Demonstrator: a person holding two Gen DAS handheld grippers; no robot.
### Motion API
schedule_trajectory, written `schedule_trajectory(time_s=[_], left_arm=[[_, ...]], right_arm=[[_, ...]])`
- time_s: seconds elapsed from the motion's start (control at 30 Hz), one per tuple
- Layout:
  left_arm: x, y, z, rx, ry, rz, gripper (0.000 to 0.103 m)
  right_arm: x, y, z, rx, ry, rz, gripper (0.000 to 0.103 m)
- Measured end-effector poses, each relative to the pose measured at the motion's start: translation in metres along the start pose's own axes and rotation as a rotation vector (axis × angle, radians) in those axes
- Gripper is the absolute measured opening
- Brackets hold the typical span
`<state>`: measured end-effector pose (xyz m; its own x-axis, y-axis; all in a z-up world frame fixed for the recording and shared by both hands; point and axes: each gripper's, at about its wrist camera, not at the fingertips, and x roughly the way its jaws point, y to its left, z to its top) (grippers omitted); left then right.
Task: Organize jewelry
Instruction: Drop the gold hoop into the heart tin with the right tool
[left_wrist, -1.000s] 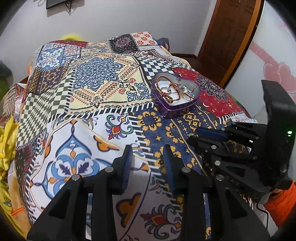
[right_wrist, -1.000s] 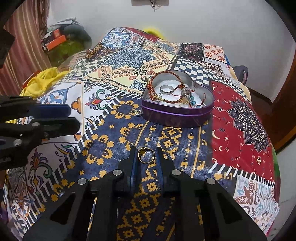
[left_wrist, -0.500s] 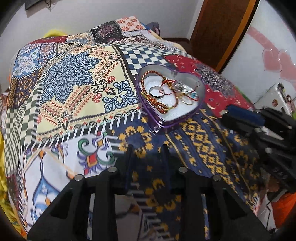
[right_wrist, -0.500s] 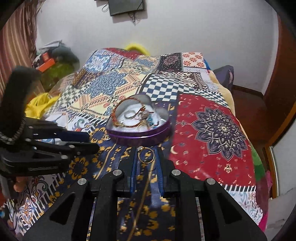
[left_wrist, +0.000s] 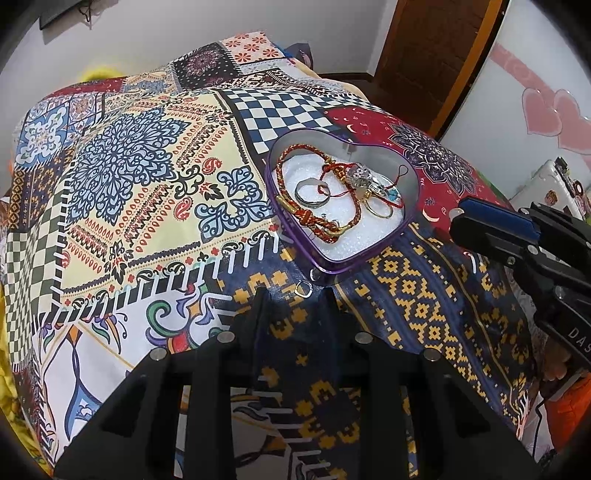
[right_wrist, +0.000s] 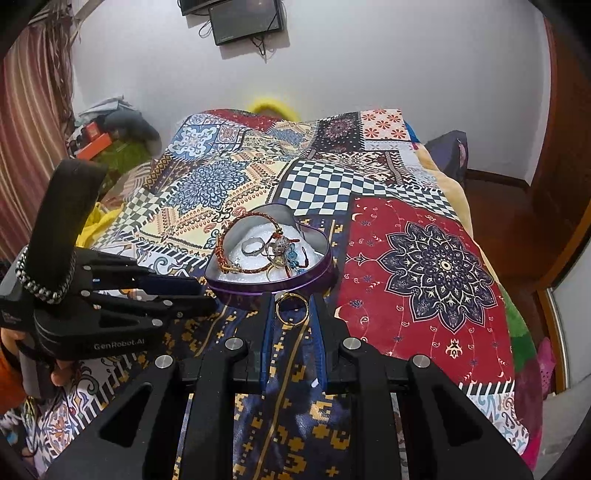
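Patchwork bedspread (right_wrist: 424, 258) covers the bed under a white wall. My right tool (right_wrist: 291, 308) pinches a gold ring (right_wrist: 291, 309) between its pads, just short of the purple heart-shaped tin (right_wrist: 321, 273) at twelve o'clock. My left tool (left_wrist: 295, 295), jaws just narrowed but parted with nothing gripped, points at a small silver ring (left_wrist: 304, 289) lying on the cloth beside the tin (left_wrist: 369, 264), which holds bracelets (left_wrist: 314, 218) and rings.

We are in a home bedroom: a bed under a patchwork-print bedspread (right_wrist: 424, 258), a wooden door (left_wrist: 436, 55), a striped curtain (right_wrist: 29, 122), a wall-mounted screen (right_wrist: 243, 18) and heart stickers (left_wrist: 546, 114) on a wardrobe panel.
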<state>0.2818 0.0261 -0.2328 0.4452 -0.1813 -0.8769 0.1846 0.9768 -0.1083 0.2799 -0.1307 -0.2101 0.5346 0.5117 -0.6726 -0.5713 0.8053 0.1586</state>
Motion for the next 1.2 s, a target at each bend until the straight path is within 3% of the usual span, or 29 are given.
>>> schedule_trajectory(time_s=[0.17,0.33,0.7,1.0,1.2], left_arm=[[0.002,0.001,0.002,-0.010,-0.002,-0.006,0.020],[0.002,-0.001,0.000,-0.017,-0.015,0.005,0.007],[-0.015,0.002,-0.007,-0.056,-0.061,0.006,0.007],[-0.058,-0.006,0.011,-0.035,-0.183,0.019,0.007],[-0.065,-0.015,0.024,-0.024,-0.227,0.000,0.007]], right_arm=[[0.000,-0.002,-0.001,0.002,0.000,0.000,0.017],[-0.002,-0.003,-0.003,0.005,0.004,-0.004,0.017],[-0.006,-0.003,0.004,-0.001,-0.008,-0.009,0.017],[-0.011,-0.006,0.022,0.007,-0.053,-0.005,0.017],[-0.013,-0.005,0.039,0.010,-0.088,0.000,0.017]])
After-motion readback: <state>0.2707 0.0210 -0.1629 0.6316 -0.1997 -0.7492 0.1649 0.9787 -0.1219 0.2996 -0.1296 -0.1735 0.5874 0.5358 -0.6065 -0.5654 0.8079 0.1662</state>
